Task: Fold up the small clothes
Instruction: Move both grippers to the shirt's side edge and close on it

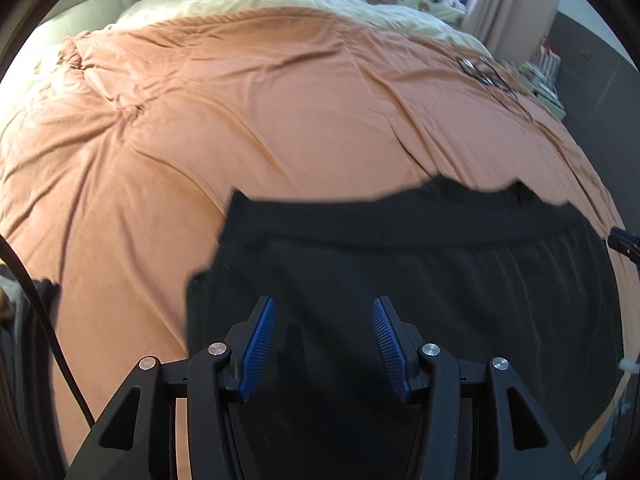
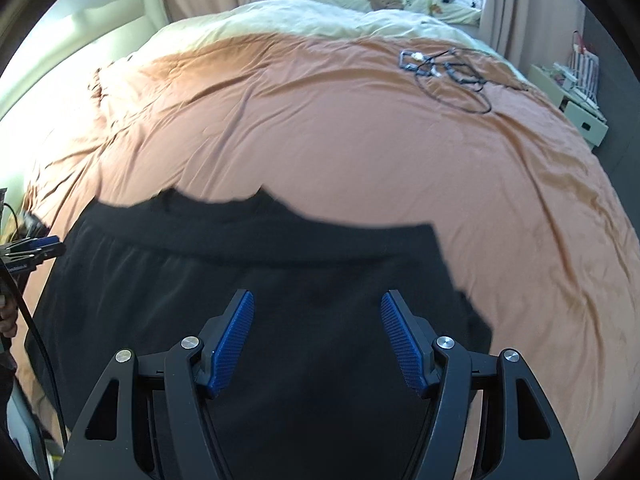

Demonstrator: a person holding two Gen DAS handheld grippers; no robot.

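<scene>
I had the left gripper (image 1: 324, 308) and right gripper (image 2: 317, 302) over the black garment (image 1: 400, 272), jaws of both spread and holding nothing. It lay on the orange sheet (image 2: 340, 140), cables (image 2: 448, 72) well beyond.

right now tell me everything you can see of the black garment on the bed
The black garment is dark, soft, matte fabric with a wide band along its far edge and fine gathers below it. It lies mostly flat on the orange sheet, its far edge uneven and its side corners rumpled. The left gripper and right gripper, both open, are over its near part; whether they touch it is unclear.
</scene>
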